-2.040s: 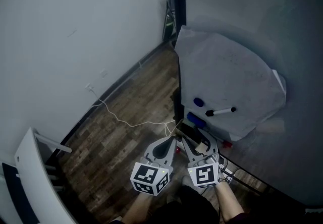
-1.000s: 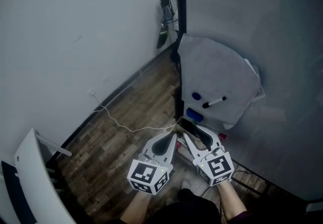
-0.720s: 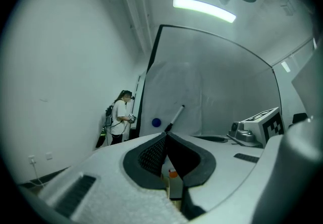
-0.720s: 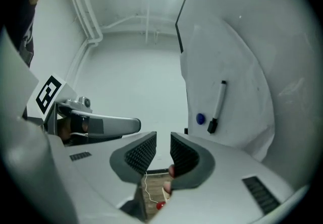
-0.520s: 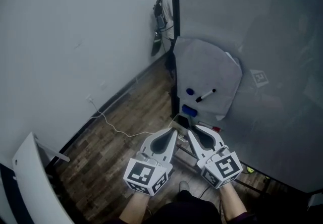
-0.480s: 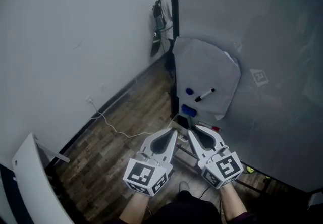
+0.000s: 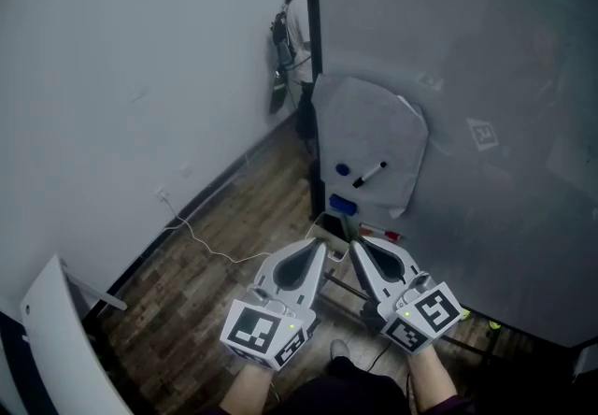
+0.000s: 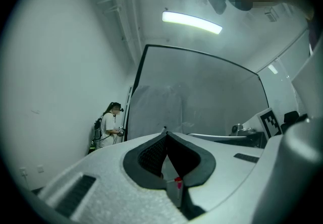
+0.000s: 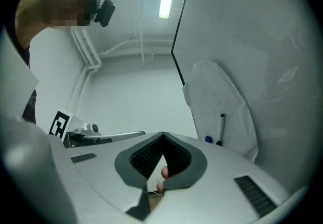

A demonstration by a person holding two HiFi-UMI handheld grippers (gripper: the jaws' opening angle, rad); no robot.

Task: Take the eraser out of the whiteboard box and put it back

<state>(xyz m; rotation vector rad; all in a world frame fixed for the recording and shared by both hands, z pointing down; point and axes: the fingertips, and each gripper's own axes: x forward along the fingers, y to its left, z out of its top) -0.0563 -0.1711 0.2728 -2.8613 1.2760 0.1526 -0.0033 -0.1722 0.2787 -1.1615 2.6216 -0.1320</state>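
Both claws are now pulled back from the whiteboard (image 7: 467,77) and are held higher than a second ago, so in the head view the board and the white sheet (image 7: 369,123) on it look smaller and further away. The right claw (image 7: 355,243) stood open a second ago, close to the blue eraser (image 7: 342,206). Its jaws have just been closing, and now the tips meet with nothing between them. The left claw (image 7: 320,245) is closed too, as before, and it also carries nothing. The two claws are side by side over the wooden floor (image 7: 234,226), with their tips pointing toward the board. The eraser is not held. It stays at the lower edge of the board, just under the white sheet, apart from both claws; I cannot tell if it sits inside the box. The black marker (image 7: 369,174) and the blue magnet (image 7: 342,170) are on the sheet, in the same places as earlier.
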